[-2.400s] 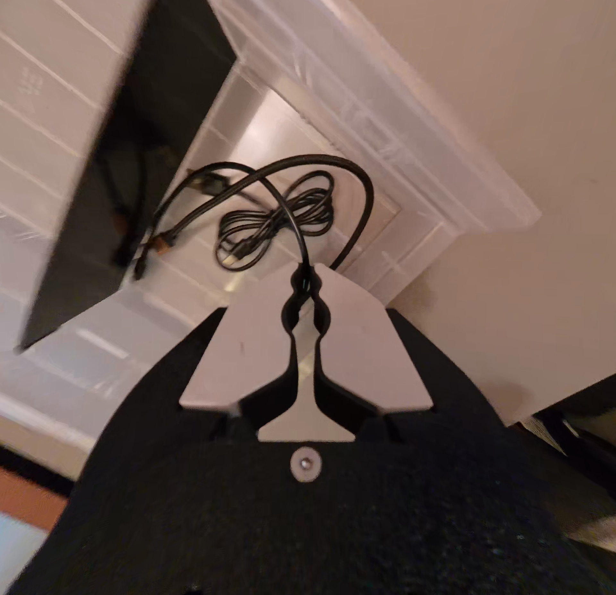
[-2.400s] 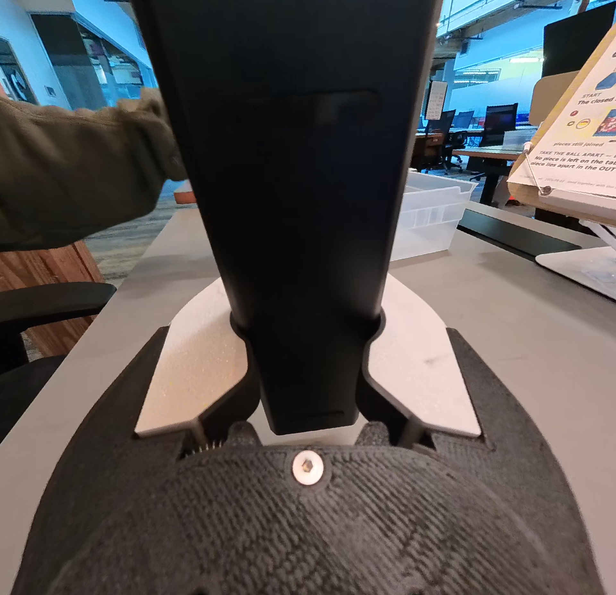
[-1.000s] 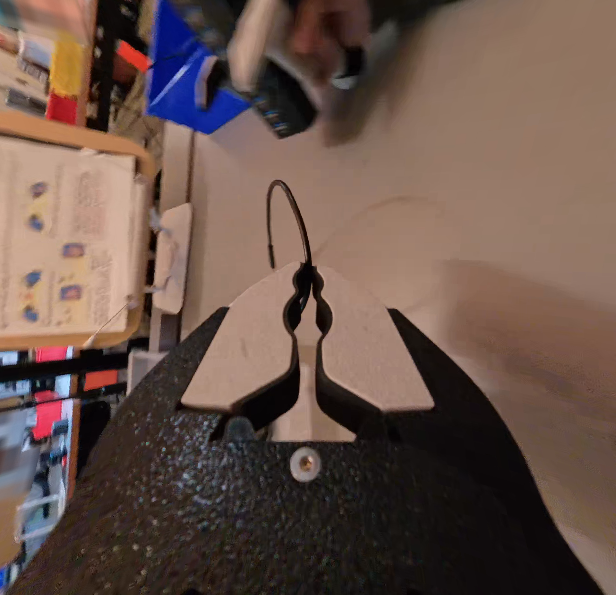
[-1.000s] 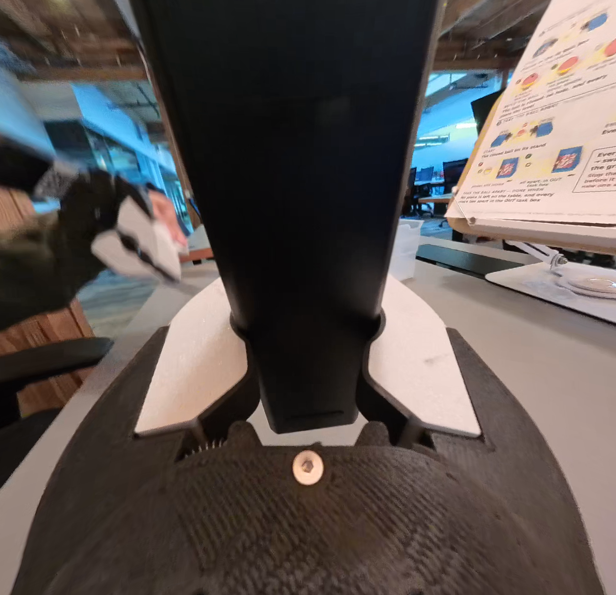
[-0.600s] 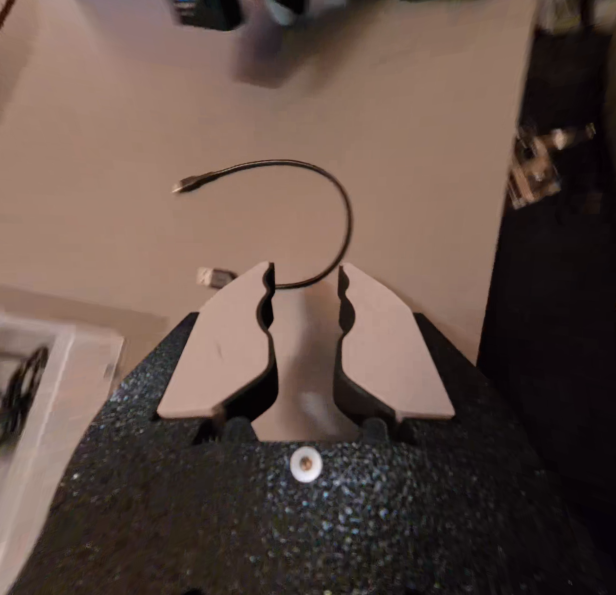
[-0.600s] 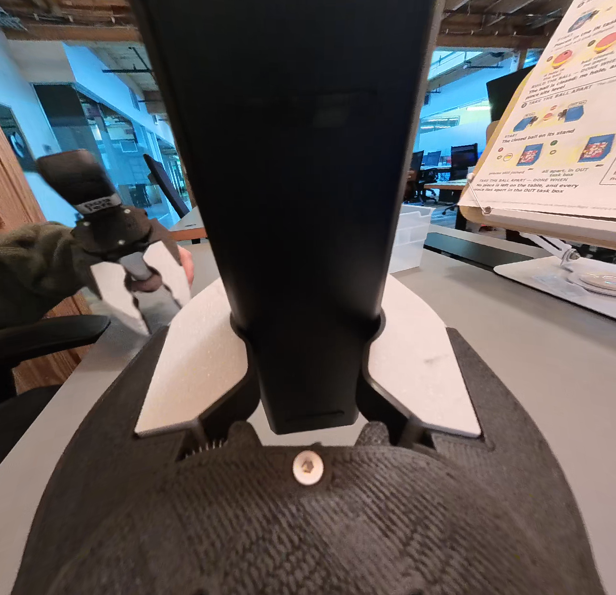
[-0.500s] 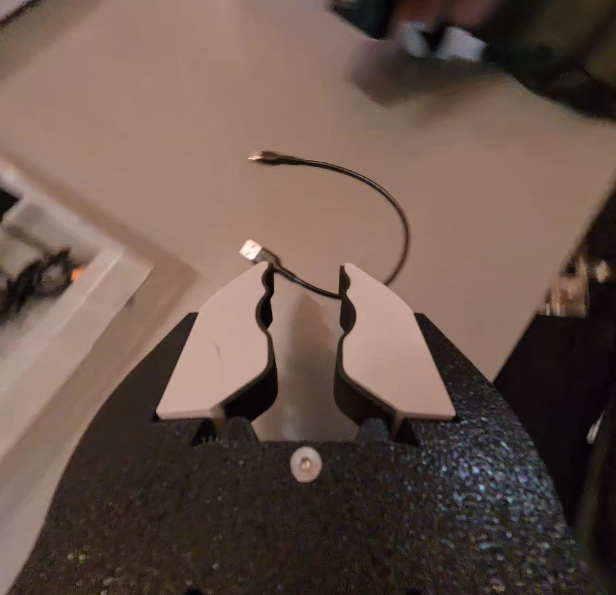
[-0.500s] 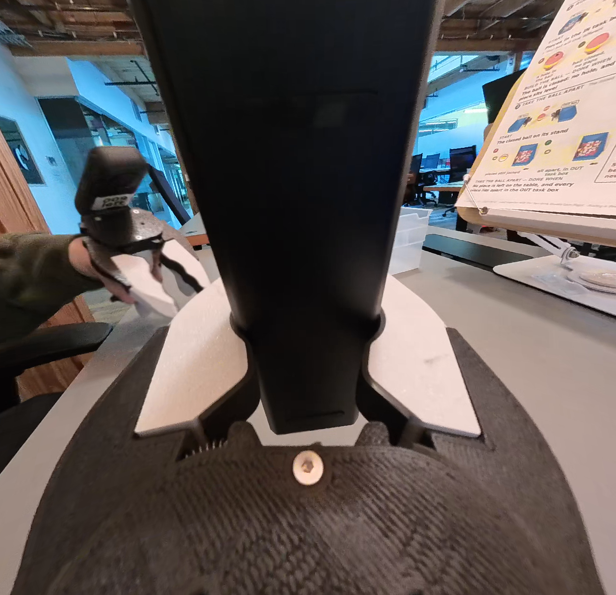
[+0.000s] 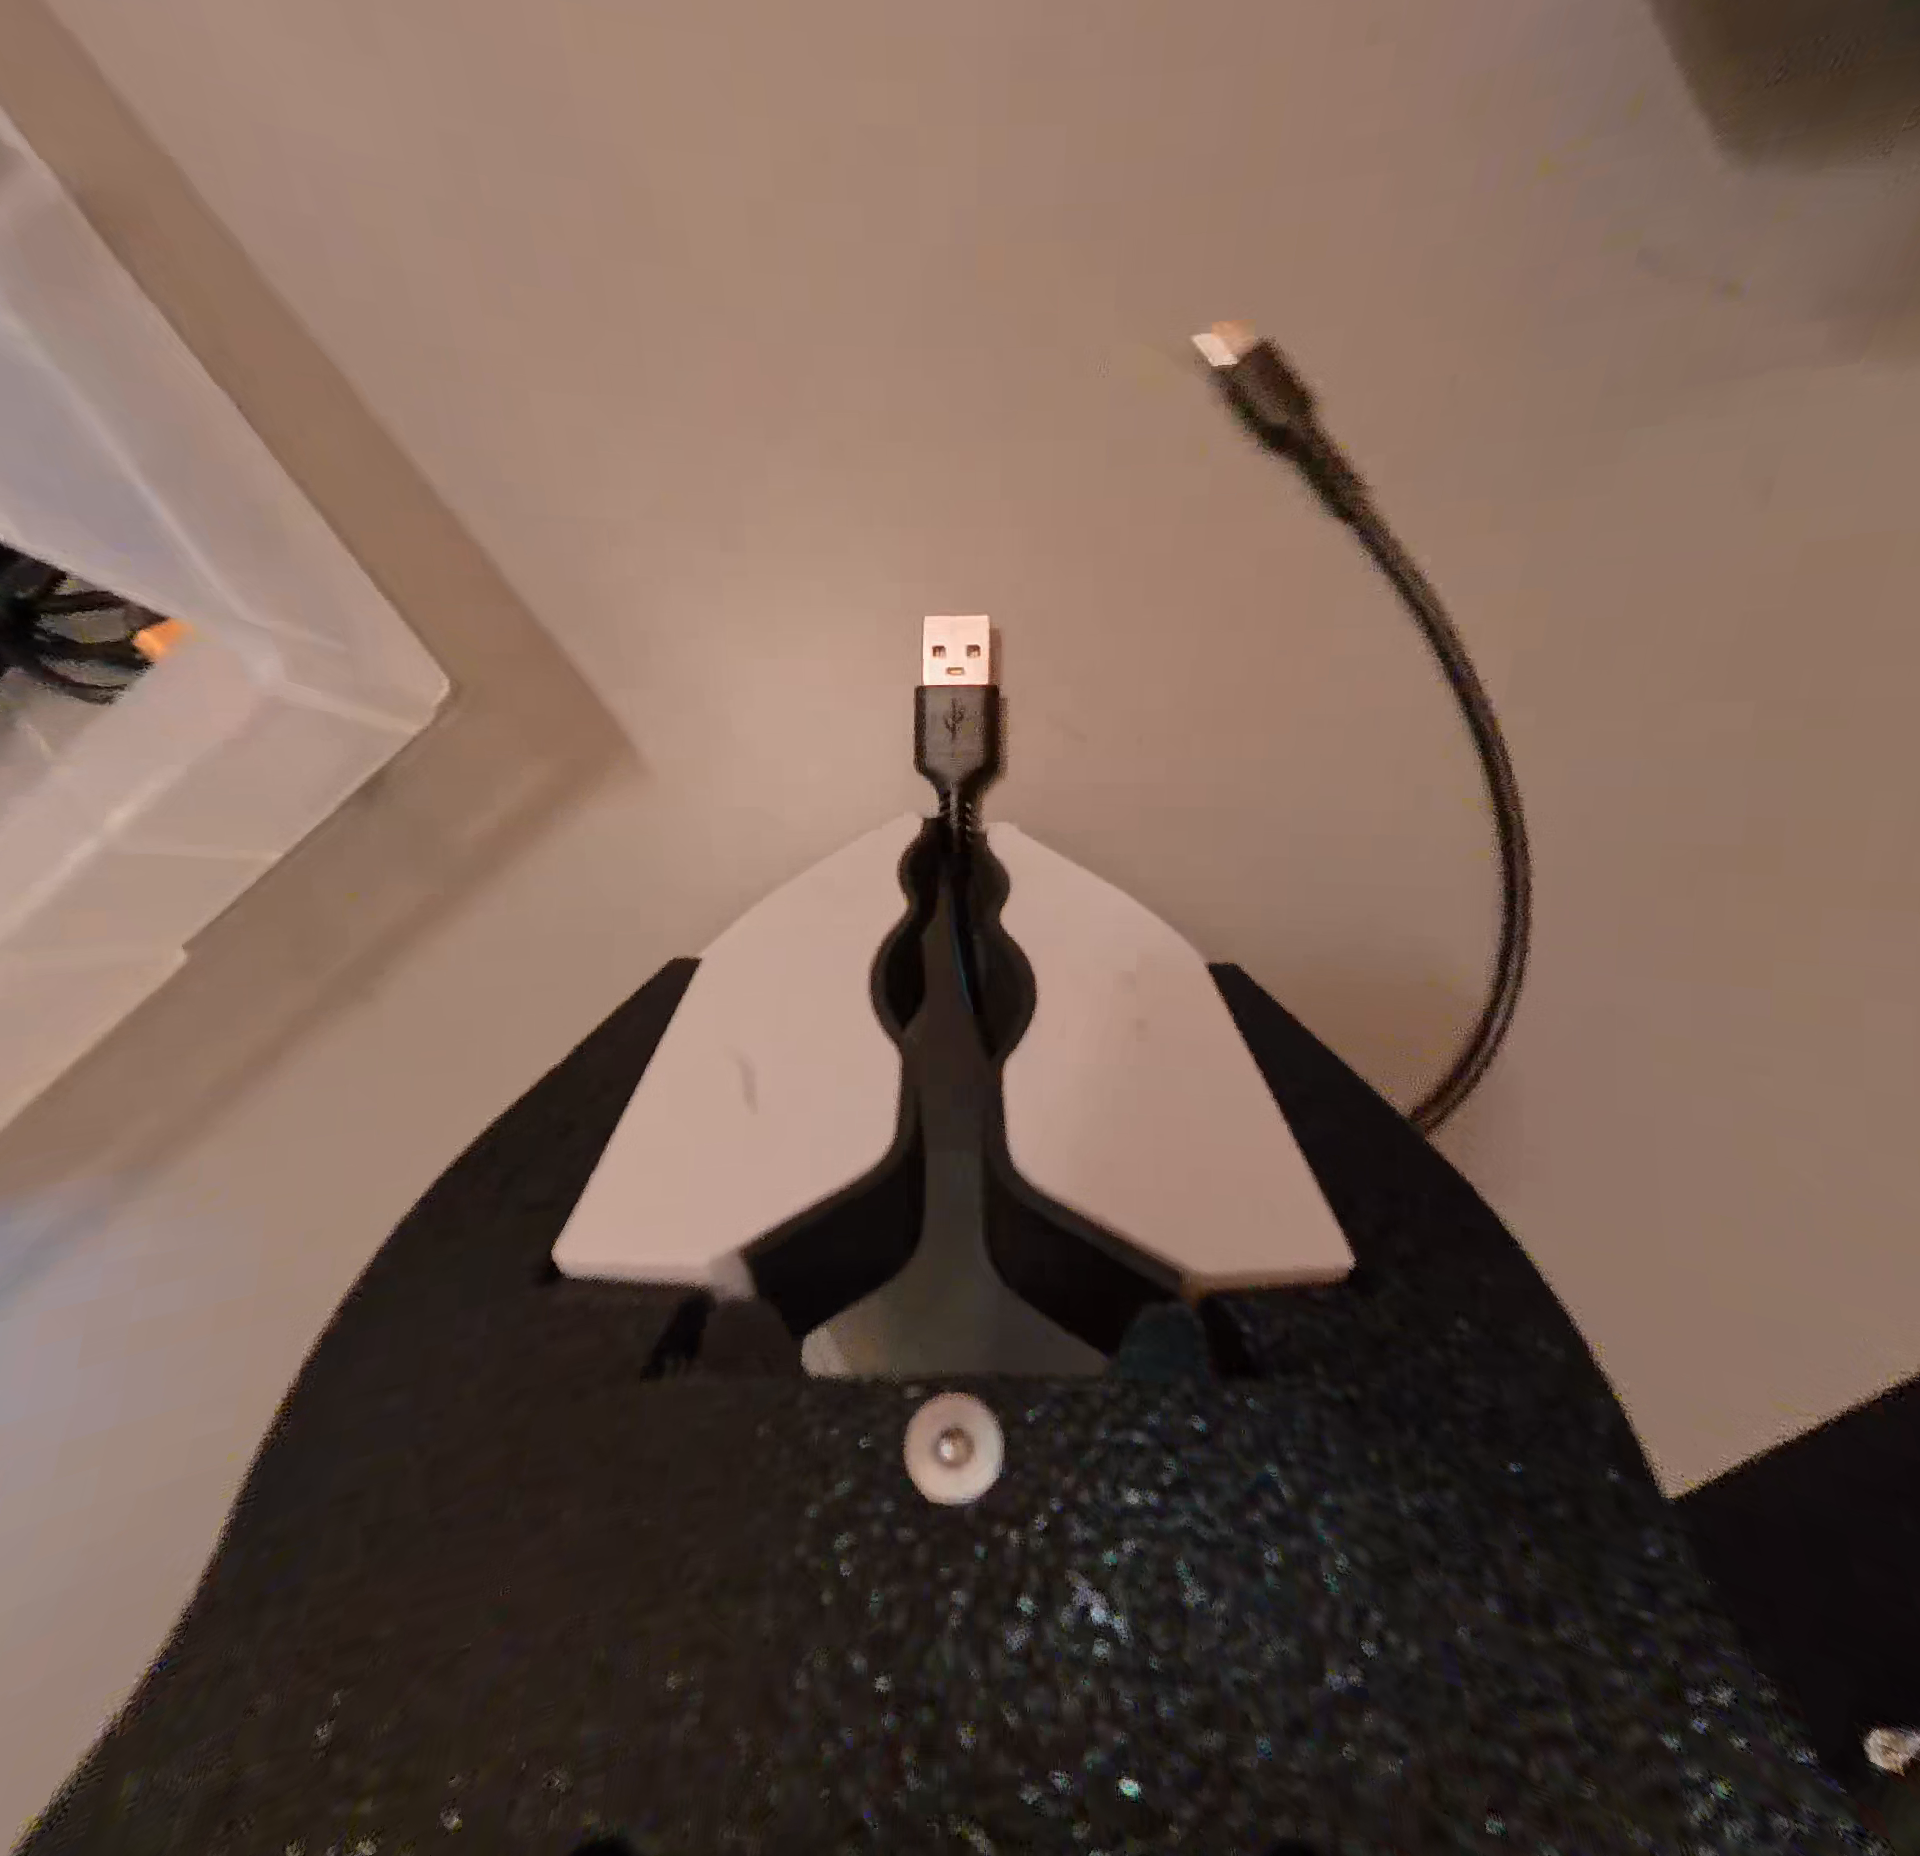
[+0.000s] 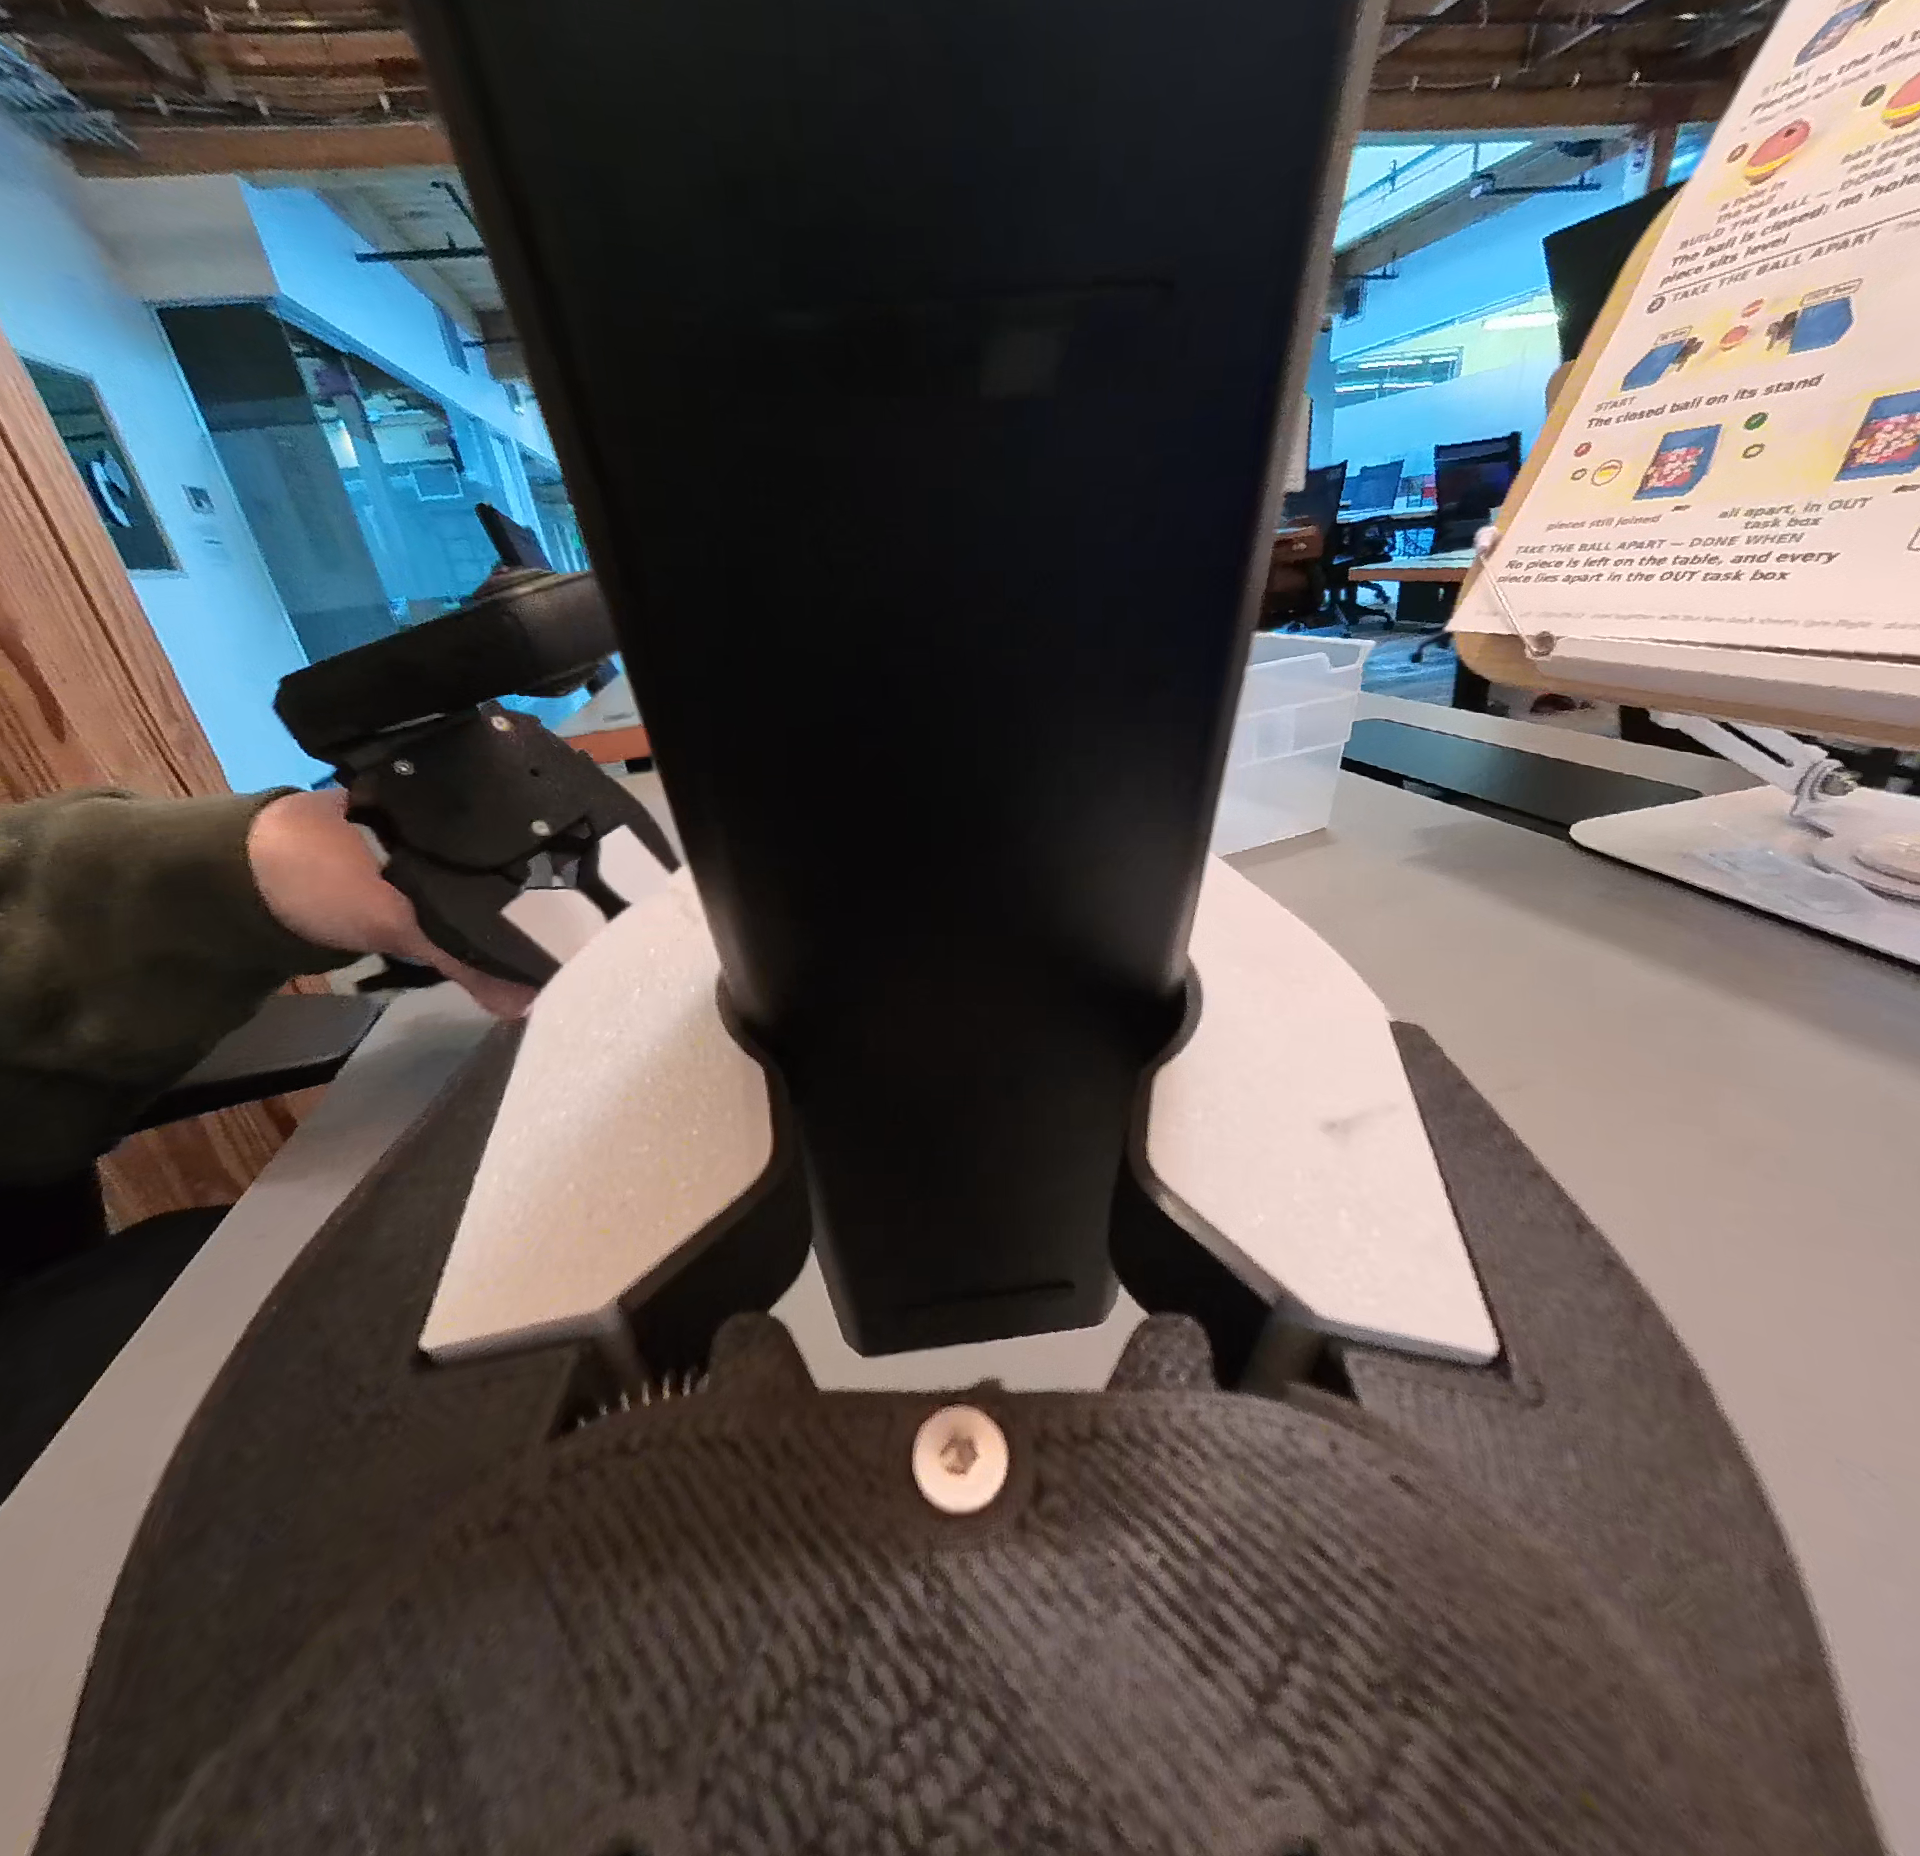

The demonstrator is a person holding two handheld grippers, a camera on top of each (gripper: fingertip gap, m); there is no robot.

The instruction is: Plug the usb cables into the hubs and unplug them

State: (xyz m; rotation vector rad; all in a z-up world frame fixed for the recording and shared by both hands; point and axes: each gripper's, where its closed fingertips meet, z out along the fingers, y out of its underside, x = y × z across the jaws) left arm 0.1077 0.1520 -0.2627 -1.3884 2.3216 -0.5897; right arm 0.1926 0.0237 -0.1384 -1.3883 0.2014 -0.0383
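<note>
In the left wrist view my left gripper [image 9: 954,830] is shut on a short black USB cable just behind its USB-A plug [image 9: 958,694], which points straight ahead over the beige table [image 9: 935,248]. The cable loops out to the right, and its other, smaller plug [image 9: 1247,372] hangs blurred in the air. In the right wrist view my right gripper [image 10: 956,933] is shut on a tall black hub [image 10: 894,456] that stands upright between the fingers and hides most of the scene. The left gripper also shows at the left of the right wrist view [image 10: 488,809], held by a hand in a green sleeve.
A clear plastic bin [image 9: 260,663] with more black cables [image 9: 73,632] sits at the left of the left wrist view; it also shows far off in the right wrist view [image 10: 1288,726]. An instruction sheet on a white stand [image 10: 1714,404] stands at the right. The table edge [image 9: 1766,1432] is at lower right. The tips of one gripper are about 20 centimeters away from the tips of the other.
My left gripper let the cable go onto the table, opened, then shut again on it just behind the USB-A plug. The right gripper kept hold of the hub.
</note>
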